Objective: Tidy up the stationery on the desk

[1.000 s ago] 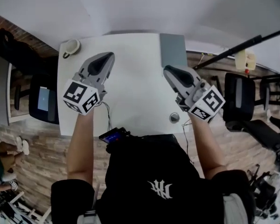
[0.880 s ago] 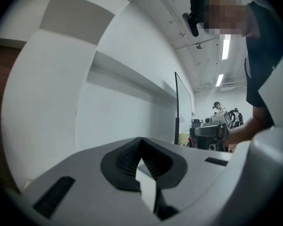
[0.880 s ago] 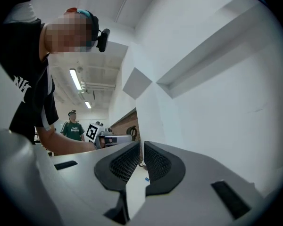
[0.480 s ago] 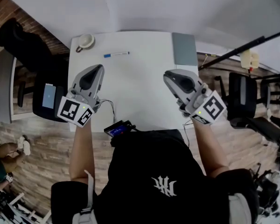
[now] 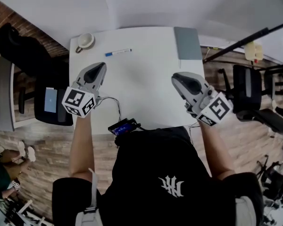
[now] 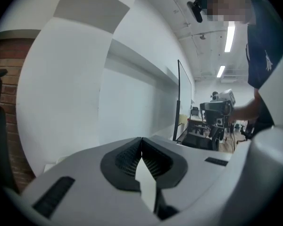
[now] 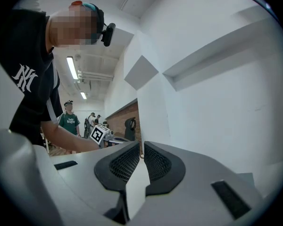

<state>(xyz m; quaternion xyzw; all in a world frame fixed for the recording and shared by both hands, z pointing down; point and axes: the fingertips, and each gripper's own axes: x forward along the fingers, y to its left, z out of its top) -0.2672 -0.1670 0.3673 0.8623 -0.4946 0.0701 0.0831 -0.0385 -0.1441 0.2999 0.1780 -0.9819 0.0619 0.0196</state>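
A blue-and-white pen (image 5: 118, 52) lies on the white desk (image 5: 141, 74) near its far left part. A grey notebook (image 5: 187, 43) rests at the far right corner. My left gripper (image 5: 101, 67) hovers over the desk's left side, below the pen, shut and holding nothing. Over the right side, nearer the front edge, my right gripper (image 5: 178, 77) is also shut and holds nothing. In the left gripper view the left gripper (image 6: 141, 143) has its dark ribbed pads (image 6: 126, 155) meeting, pointed at a white wall. The right gripper (image 7: 141, 150) shows its pads (image 7: 158, 162) nearly touching.
A white cup (image 5: 86, 41) stands at the desk's far left corner. A black device with a blue screen (image 5: 122, 127) sits at the front edge, with a thin cable (image 5: 115, 103) running to it. Black chairs stand left (image 5: 19, 46) and right (image 5: 247, 86). A black pole (image 5: 236, 43) slants at right.
The head view has shifted, bringing the pen and cup into sight. Both grippers now sit nearer the desk's front edge, the left one lower. Both stay shut.
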